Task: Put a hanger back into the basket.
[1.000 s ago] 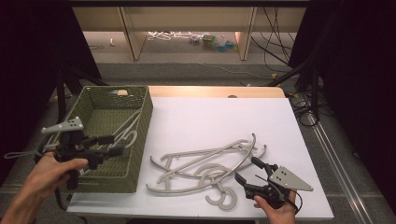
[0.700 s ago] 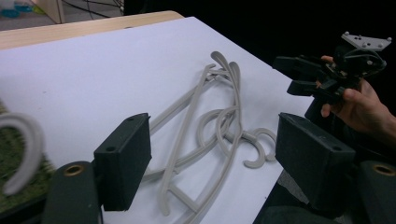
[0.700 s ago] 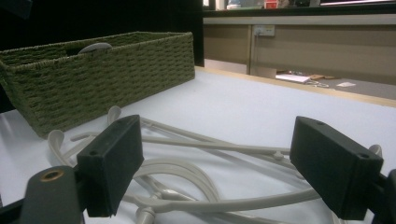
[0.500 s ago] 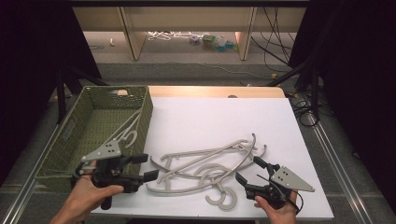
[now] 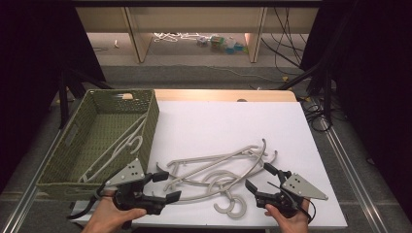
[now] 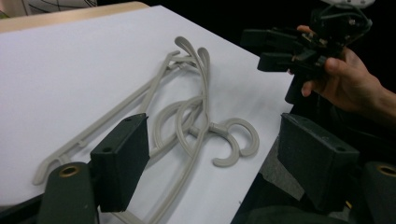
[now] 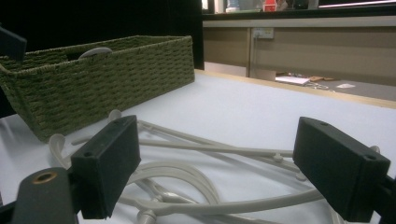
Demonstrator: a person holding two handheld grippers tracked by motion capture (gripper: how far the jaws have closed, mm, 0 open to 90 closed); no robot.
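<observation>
Your left gripper (image 5: 166, 186) sits at the near left of the table, jaws spread wide with nothing between them. It points right, toward the tangle of pale grey plastic coat hangers (image 5: 218, 170). In the left gripper view the near ends of those hangers (image 6: 187, 121) lie on the sheet just past the two black pads (image 6: 120, 165), not touching them.

Your right gripper (image 5: 260, 177) is at the near right edge, jaws likewise wide apart and empty, aimed left and away at the same pile. Its grey three-cornered plate (image 5: 302, 187) lies tilted on top. In the right gripper view the hanger bars (image 7: 210, 154) cross the table low between the pads (image 7: 107, 168), beyond them.

The hangers lie heaped and interlocked on the white sheet (image 5: 218, 121) covering the table, between your two grippers. One round hook (image 5: 234, 206) curls at the near side of the heap.

Left of the sheet stands a rectangular green woven basket (image 5: 73, 141). One more pale hanger (image 5: 124, 148) lies inside it, aslant along the bottom. The basket's right wall is just beside the pile's left end; your left gripper is near its front right corner.

Beyond the table: pale wooden shelving (image 5: 194, 19), loose cables on the floor.
</observation>
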